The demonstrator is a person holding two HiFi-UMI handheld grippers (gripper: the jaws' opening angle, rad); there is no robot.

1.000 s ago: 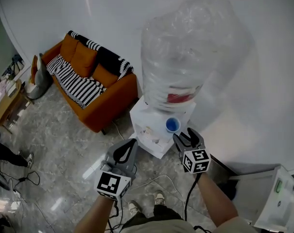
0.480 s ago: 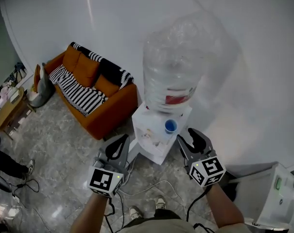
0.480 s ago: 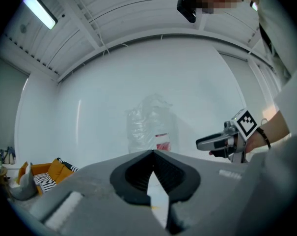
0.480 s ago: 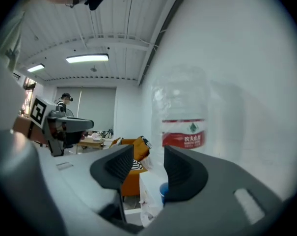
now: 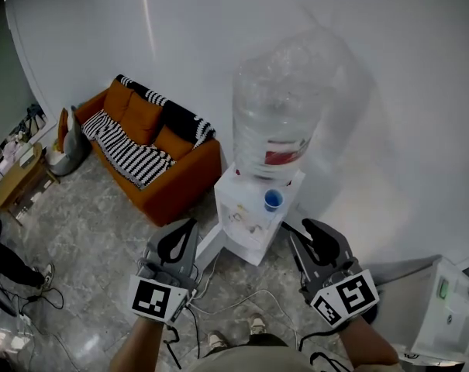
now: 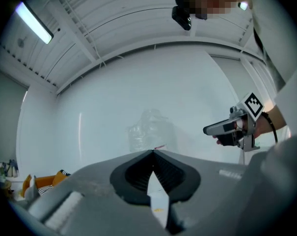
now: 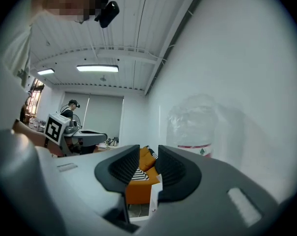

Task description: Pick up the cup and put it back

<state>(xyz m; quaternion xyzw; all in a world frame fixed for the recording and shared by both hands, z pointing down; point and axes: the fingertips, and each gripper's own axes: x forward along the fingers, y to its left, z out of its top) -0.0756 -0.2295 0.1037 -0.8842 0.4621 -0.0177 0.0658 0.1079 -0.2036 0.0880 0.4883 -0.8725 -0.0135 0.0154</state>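
Blue cup [image 5: 274, 200] stands upright on the top of the white water dispenser [image 5: 246, 227], just in front of the big clear bottle [image 5: 292, 111]. In the head view both tools hang well short of it, the left gripper [image 5: 189, 227] to one side of the dispenser and the right gripper [image 5: 300, 232] to the other, neither touching anything. An orange sofa [image 5: 153, 157] sits by the wall behind.

Left gripper view: the jaws meet tip to tip with nothing in them.

Right gripper view: the jaws have just been closing and stand a narrow slot apart, only the sofa showing through the gap.

With the cup apparently set back, the step looks like clearing away. Doing it well means drawing both hands off level, away from the cup's rim and the bottle.
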